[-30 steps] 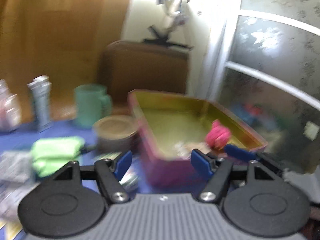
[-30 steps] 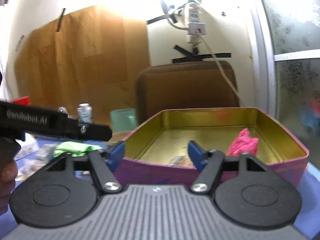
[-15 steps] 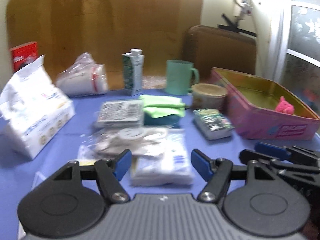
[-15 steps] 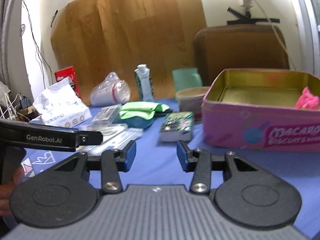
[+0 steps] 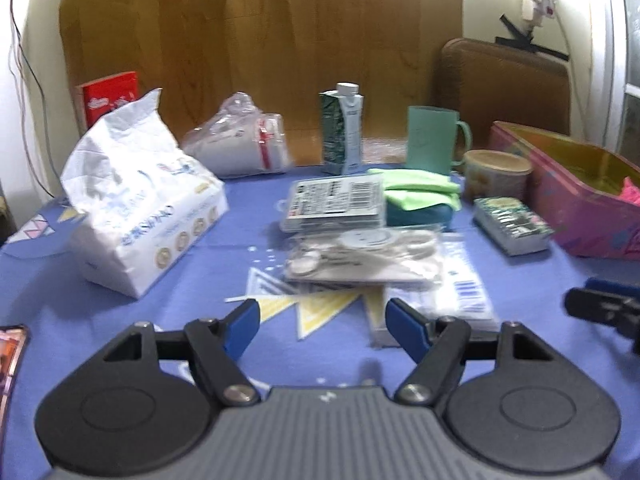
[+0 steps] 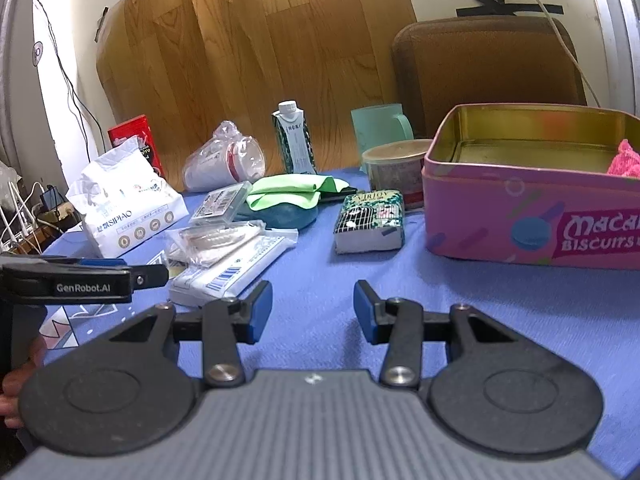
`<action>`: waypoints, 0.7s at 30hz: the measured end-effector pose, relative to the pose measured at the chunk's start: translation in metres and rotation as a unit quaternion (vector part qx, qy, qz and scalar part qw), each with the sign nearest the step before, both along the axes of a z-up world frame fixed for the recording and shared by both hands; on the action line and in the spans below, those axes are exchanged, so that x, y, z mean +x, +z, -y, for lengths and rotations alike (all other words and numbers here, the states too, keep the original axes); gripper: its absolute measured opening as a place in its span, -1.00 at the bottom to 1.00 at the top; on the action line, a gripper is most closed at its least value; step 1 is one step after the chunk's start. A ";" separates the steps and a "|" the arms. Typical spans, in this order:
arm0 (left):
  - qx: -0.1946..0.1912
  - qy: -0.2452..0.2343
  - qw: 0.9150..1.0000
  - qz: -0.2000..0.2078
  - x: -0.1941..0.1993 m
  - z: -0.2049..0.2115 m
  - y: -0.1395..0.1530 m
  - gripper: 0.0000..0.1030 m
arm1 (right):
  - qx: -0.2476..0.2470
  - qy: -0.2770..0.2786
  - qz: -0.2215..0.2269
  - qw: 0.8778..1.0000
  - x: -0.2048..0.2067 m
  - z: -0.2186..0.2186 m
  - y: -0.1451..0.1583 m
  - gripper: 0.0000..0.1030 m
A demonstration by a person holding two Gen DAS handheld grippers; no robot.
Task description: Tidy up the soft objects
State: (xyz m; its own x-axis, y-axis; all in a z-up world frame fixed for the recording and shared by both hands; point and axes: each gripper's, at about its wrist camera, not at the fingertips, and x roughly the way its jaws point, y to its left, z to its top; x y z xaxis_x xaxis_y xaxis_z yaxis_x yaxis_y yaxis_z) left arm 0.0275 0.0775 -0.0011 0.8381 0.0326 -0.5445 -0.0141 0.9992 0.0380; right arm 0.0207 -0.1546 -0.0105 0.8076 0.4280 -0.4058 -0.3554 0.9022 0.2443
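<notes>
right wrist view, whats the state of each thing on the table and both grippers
pink tin: lid off, upright
pink soft thing: inside the tin, right end
green cloth: folded, lying on a blue pouch
carton: upright, capped
mint mug: upright
tissue pack: torn open at the top
left gripper: empty, jaws opening
right gripper: open, empty
</notes>
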 end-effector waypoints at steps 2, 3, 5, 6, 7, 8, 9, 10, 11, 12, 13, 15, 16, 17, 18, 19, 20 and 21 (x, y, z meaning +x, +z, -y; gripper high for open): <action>0.007 0.009 1.000 -0.001 0.002 -0.004 -0.002 0.40 | 0.004 0.001 -0.003 1.000 0.000 0.001 -0.001 -0.07; 0.007 0.012 1.000 -0.003 0.003 -0.007 -0.004 0.40 | 0.007 0.001 -0.004 1.000 0.000 0.002 -0.001 -0.07; 0.004 0.019 1.000 -0.009 0.006 -0.011 -0.007 0.40 | 0.012 0.001 -0.007 1.000 0.000 0.002 -0.002 -0.07; 0.000 0.021 1.000 -0.014 0.008 -0.013 -0.009 0.40 | 0.014 0.003 -0.008 1.000 0.001 0.003 -0.002 -0.07; -0.003 0.021 1.000 -0.018 0.010 -0.014 -0.010 0.40 | 0.015 0.005 -0.008 1.000 0.001 0.004 -0.002 -0.06; -0.003 0.021 1.000 -0.018 0.010 -0.014 -0.010 0.40 | 0.017 0.004 -0.009 1.000 0.000 0.003 -0.002 -0.06; -0.002 0.021 1.000 -0.017 0.010 -0.014 -0.011 0.40 | 0.019 0.004 -0.010 1.000 0.000 0.002 -0.003 -0.06; -0.001 0.022 1.000 -0.018 0.010 -0.013 -0.011 0.40 | 0.020 0.004 -0.010 1.000 0.000 0.003 -0.003 -0.06; 0.000 0.022 1.000 -0.021 0.011 -0.012 -0.011 0.40 | 0.022 0.005 -0.009 1.000 -0.001 0.003 -0.003 -0.05; 0.000 0.023 0.999 -0.022 0.010 -0.012 -0.012 0.40 | 0.023 0.005 -0.009 1.000 -0.001 0.003 -0.003 -0.05; 0.000 0.024 0.999 -0.023 0.011 -0.012 -0.012 0.40 | 0.024 0.005 -0.009 1.000 -0.001 0.002 -0.003 -0.03; -0.001 0.025 0.999 -0.024 0.012 -0.012 -0.012 0.40 | 0.026 0.007 -0.007 1.000 -0.002 0.003 -0.003 0.00; -0.001 0.025 0.999 -0.025 0.011 -0.012 -0.013 0.40 | 0.027 0.007 -0.006 1.000 -0.002 0.003 -0.003 0.03; 0.000 0.025 0.999 -0.026 0.011 -0.011 -0.013 0.40 | 0.028 0.007 -0.005 1.000 -0.003 0.003 -0.002 0.03; 0.001 0.024 0.999 -0.026 0.013 -0.012 -0.013 0.41 | 0.029 0.007 -0.004 1.000 -0.003 0.002 -0.002 0.03; 0.001 0.024 0.999 -0.026 0.013 -0.012 -0.013 0.41 | 0.029 0.008 -0.003 1.000 -0.004 0.003 -0.003 0.04; 0.002 0.023 0.999 -0.027 0.013 -0.012 -0.013 0.42 | 0.029 0.009 -0.002 1.000 -0.004 0.003 -0.003 0.04; 0.002 0.022 0.999 -0.027 0.013 -0.012 -0.013 0.42 | 0.030 0.009 -0.001 1.000 -0.004 0.003 -0.003 0.04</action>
State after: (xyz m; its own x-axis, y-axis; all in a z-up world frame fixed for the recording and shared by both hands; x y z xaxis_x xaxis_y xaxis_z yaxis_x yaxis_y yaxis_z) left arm 0.0406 0.0890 -0.0140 0.8058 0.0711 -0.5880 -0.0564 0.9975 0.0435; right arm 0.0165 -0.1577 -0.0131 0.7984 0.4660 -0.3813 -0.3708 0.8794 0.2985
